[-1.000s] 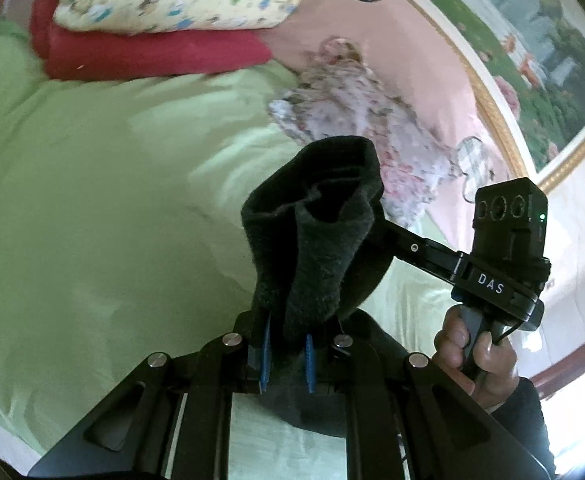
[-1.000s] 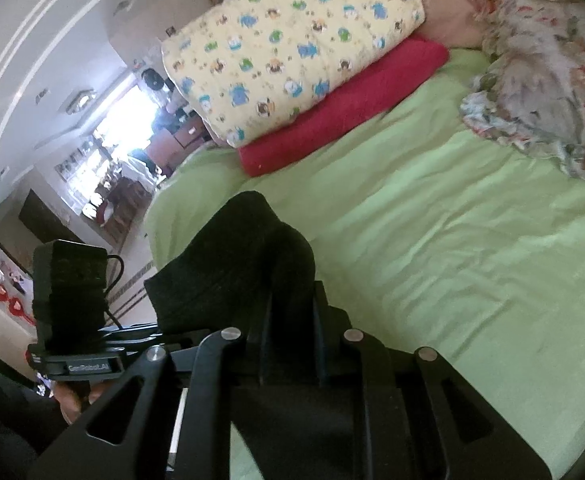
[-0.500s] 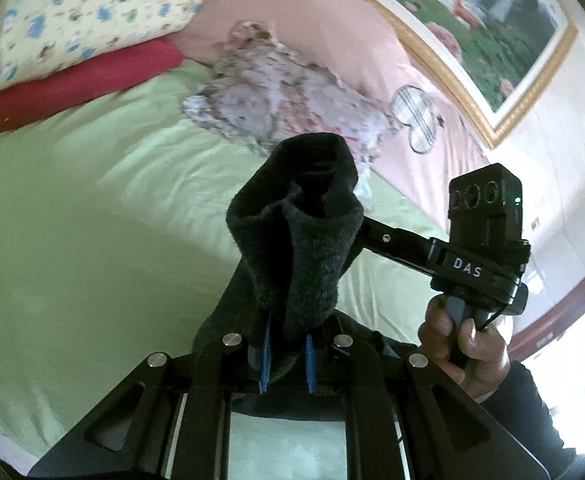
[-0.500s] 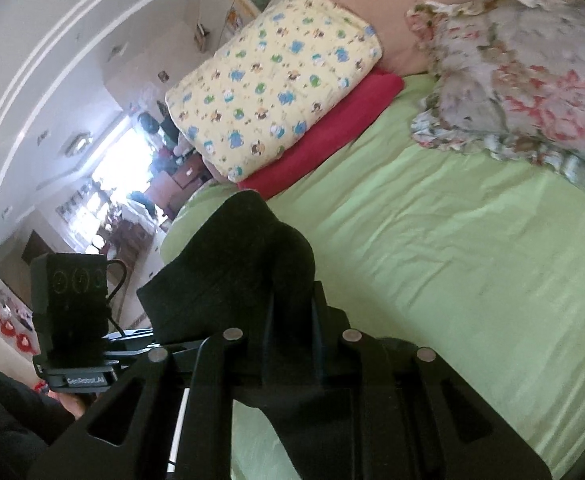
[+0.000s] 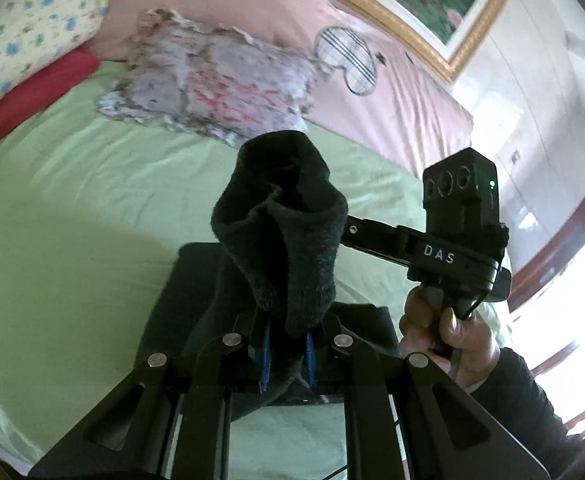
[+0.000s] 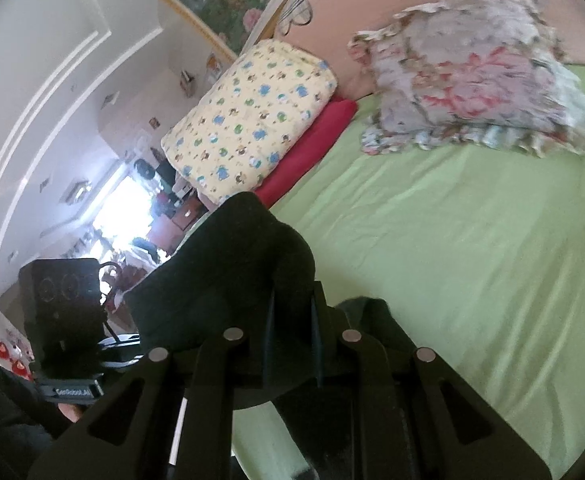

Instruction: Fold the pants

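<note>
The dark pants [image 5: 284,240] are bunched upright between the blue pads of my left gripper [image 5: 286,354], which is shut on the cloth. Their lower part [image 5: 188,280] lies folded on the green sheet [image 5: 72,220]. In the right wrist view the same dark cloth [image 6: 244,272] stands pinched in my right gripper [image 6: 292,332], shut on it. The two grippers hold the pants side by side, close together. A hand [image 5: 444,328] grips the right gripper's handle. The left gripper's camera block [image 6: 64,308] shows at the left edge.
A floral ruffled pillow [image 5: 212,92] lies ahead against the pink headboard cover [image 5: 252,12]. A yellow patterned pillow [image 6: 252,120] rests on a red folded blanket [image 6: 312,148] to the left. A framed painting [image 5: 432,0] hangs above.
Both grippers have carried the pants sideways across the bed toward the floral pillow, still holding them. The yellow pillow has slid left in both views. A folded part of the pants now shows on the sheet.
</note>
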